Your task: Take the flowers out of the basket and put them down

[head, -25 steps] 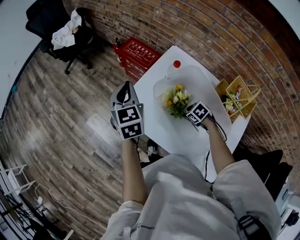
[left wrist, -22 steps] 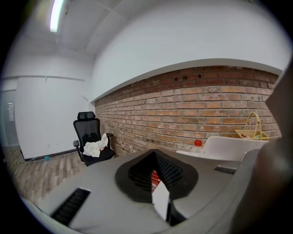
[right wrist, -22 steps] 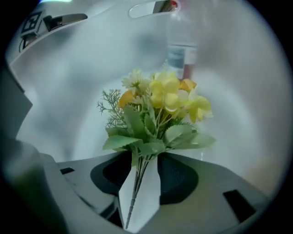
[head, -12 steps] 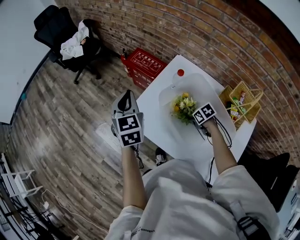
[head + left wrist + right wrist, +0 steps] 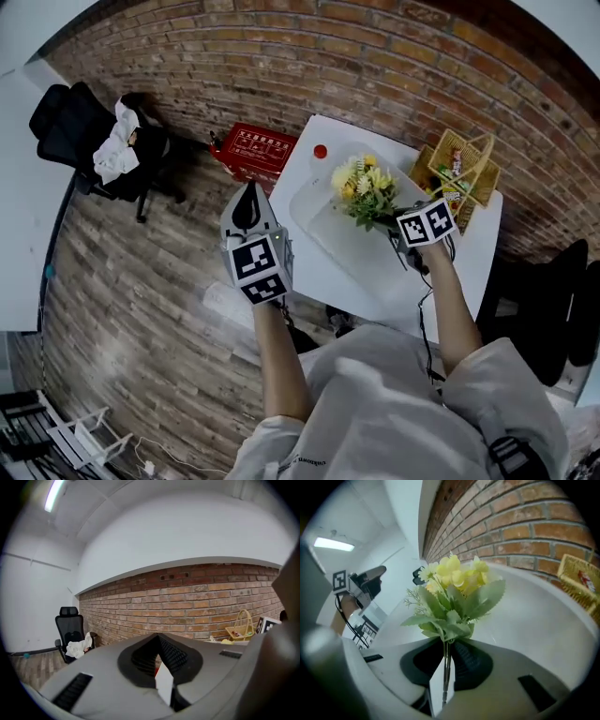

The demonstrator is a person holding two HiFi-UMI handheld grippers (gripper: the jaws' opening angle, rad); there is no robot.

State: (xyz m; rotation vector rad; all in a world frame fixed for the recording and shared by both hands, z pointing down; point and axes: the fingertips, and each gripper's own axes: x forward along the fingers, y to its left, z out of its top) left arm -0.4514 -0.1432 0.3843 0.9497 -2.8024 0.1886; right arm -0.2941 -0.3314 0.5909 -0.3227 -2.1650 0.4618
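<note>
right hand-held gripper (image 5: 443,686) clamped on flowers (image 5: 454,585) by the stems; left hand-held gripper (image 5: 164,688) jaws together, empty

In the head view, the marker cube of the right claw (image 5: 405,234) covers its jaws and the lower stems of the flowers (image 5: 364,185). The items inside the wicker basket (image 5: 457,169) are too small to name. The print on the red crate (image 5: 255,150) is unreadable. In the left gripper view, the left claw (image 5: 164,686) body hides all but a yellow sliver of the flowers.
</note>
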